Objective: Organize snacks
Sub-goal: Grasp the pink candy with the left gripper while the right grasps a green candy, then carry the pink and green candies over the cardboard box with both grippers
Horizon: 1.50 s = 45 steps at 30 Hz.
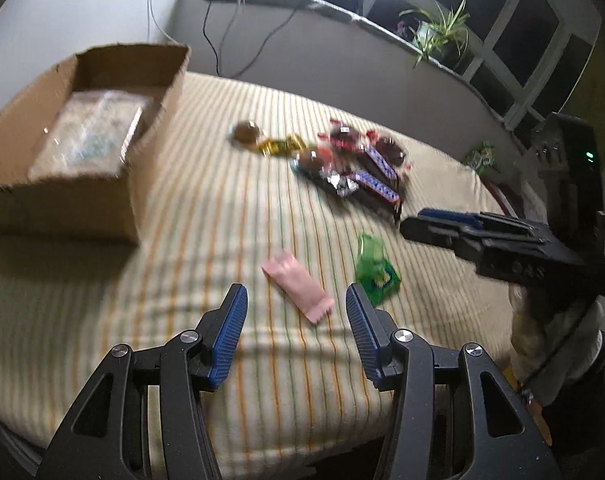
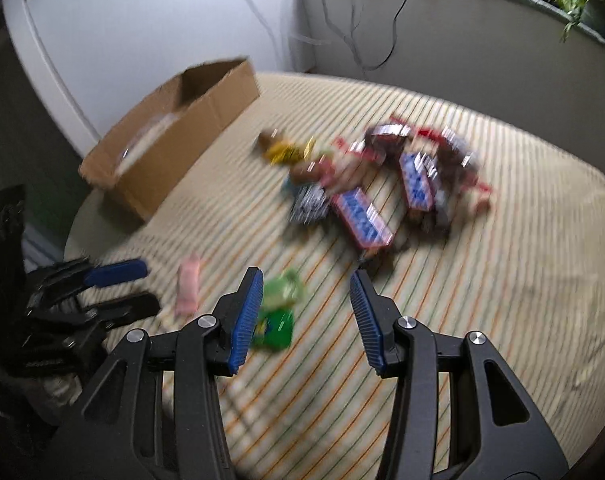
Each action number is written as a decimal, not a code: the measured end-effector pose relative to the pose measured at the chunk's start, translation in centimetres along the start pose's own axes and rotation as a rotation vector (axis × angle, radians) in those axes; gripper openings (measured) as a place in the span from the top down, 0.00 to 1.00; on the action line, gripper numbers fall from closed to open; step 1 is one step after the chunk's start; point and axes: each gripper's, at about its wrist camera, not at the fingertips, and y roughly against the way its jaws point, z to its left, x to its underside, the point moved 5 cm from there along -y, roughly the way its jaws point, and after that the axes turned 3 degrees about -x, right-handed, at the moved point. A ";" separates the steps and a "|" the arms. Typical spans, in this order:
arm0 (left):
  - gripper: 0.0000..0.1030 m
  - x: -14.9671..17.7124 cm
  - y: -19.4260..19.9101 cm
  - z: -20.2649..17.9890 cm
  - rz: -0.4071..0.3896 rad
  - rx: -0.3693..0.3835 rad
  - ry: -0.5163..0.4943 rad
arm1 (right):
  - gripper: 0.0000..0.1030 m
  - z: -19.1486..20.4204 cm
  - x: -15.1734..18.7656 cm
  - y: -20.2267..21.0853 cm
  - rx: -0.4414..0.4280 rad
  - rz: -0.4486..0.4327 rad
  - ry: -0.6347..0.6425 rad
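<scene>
A pile of wrapped snacks (image 1: 354,164) lies on the striped bedspread (image 1: 222,240); it also shows in the right wrist view (image 2: 382,184). A pink packet (image 1: 298,286) and a green packet (image 1: 374,272) lie nearer. My left gripper (image 1: 296,304) is open and empty, just short of the pink packet. My right gripper (image 2: 304,292) is open and empty, with the green packet (image 2: 278,312) at its left finger. An open cardboard box (image 1: 82,140) holding a clear-wrapped pack stands at the left.
The right gripper (image 1: 462,228) shows from the side in the left wrist view. The left gripper (image 2: 118,288) shows at the left of the right wrist view. A grey ledge (image 1: 382,24) with cables and plants runs behind the bed.
</scene>
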 end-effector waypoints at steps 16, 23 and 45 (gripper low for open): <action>0.54 0.2 -1.7 -1.6 0.009 -0.042 -0.081 | 0.64 1.7 0.6 -3.6 -0.062 0.085 -0.008; 0.54 -0.2 -2.3 -1.9 0.001 -0.080 -0.128 | 0.64 2.1 -0.3 -4.5 -0.014 0.095 0.030; 0.81 -0.4 -2.5 -0.8 -0.028 -0.128 -0.148 | 0.74 2.8 -2.2 -6.0 0.111 0.101 0.156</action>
